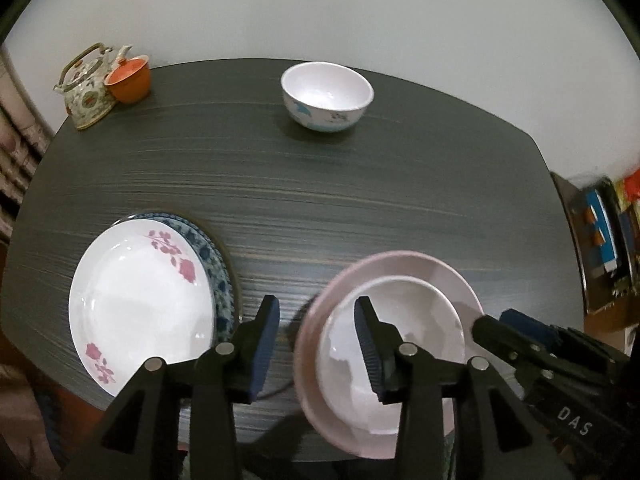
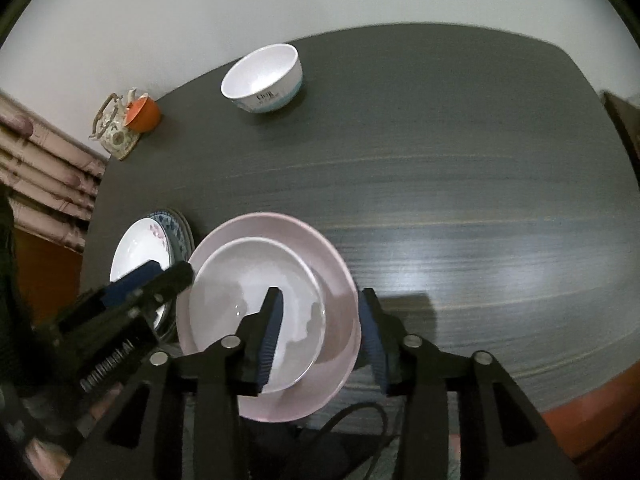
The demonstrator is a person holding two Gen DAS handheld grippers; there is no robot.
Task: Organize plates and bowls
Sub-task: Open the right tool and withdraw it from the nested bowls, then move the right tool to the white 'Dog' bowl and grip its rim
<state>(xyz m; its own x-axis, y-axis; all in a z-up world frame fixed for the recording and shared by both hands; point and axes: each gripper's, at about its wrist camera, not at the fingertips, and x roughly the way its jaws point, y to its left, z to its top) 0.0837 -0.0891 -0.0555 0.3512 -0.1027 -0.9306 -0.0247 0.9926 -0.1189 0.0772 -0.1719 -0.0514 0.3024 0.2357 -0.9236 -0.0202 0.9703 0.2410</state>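
Observation:
A pink bowl (image 1: 440,276) sits near the table's front edge with a white bowl (image 1: 416,312) nested inside it. My left gripper (image 1: 317,308) is open. Its jaws straddle the pink bowl's left rim, and neither pad presses on it. My right gripper (image 2: 320,300) is open too, with the pink bowl's (image 2: 332,272) right rim between its pads and a gap on both sides. A white bowl with blue print (image 1: 326,96) stands alone at the far edge. At the front left, a white plate with pink flowers (image 1: 136,304) lies on a blue patterned plate (image 1: 218,272).
A flowered teapot (image 1: 86,88) and an orange cup (image 1: 130,78) stand at the dark table's (image 1: 320,200) far left corner. A black cable (image 2: 360,416) runs under the pink bowl at the front edge. A white wall rises behind the table.

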